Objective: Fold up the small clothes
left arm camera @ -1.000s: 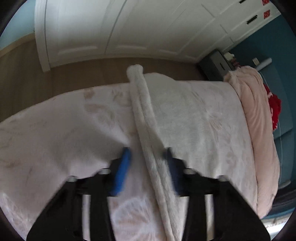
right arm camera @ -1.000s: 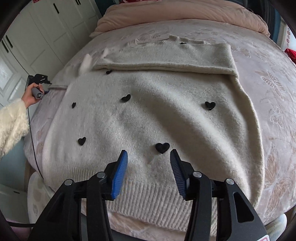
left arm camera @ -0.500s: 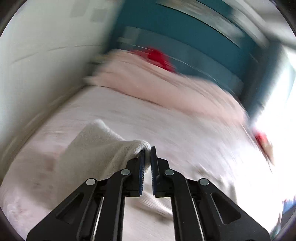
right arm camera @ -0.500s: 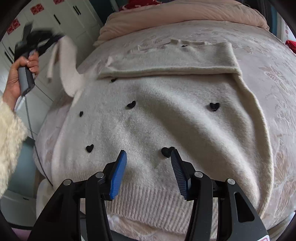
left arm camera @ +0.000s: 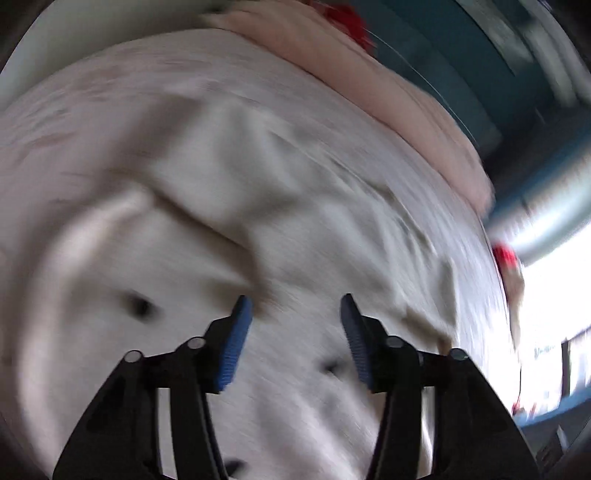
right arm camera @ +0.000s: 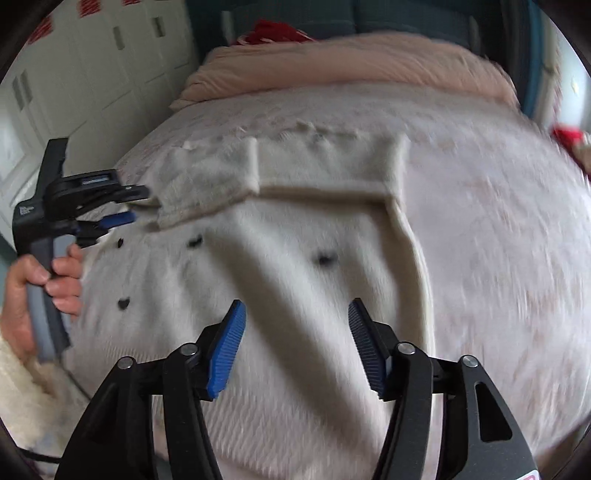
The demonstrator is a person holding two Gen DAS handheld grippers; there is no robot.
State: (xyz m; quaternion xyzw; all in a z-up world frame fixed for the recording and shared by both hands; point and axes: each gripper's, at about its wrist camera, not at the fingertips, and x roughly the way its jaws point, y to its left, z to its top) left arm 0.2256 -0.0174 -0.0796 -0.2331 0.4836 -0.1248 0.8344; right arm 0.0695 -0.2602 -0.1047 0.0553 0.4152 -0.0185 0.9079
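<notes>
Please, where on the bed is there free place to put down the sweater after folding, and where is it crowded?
Free: the bedspread right of the sweater, up to the red item at the edge, and the strip between the folded sleeves and the pink duvet. Crowded: the left side, where the left gripper hangs over the sweater.

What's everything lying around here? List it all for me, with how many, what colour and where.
sweater: one, cream with small black hearts, spread flat on the bed, both sleeves folded across its top
bedspread: one, pale pink, under the sweater
quilt: one, peach, bunched at the bed's far end
wardrobe: one, white, left of the bed
red item: one, behind the quilt
left tongs: black with blue pads, opening, nothing between them
right tongs: same, opening, empty
hand: one, gripping the left tongs' handle
</notes>
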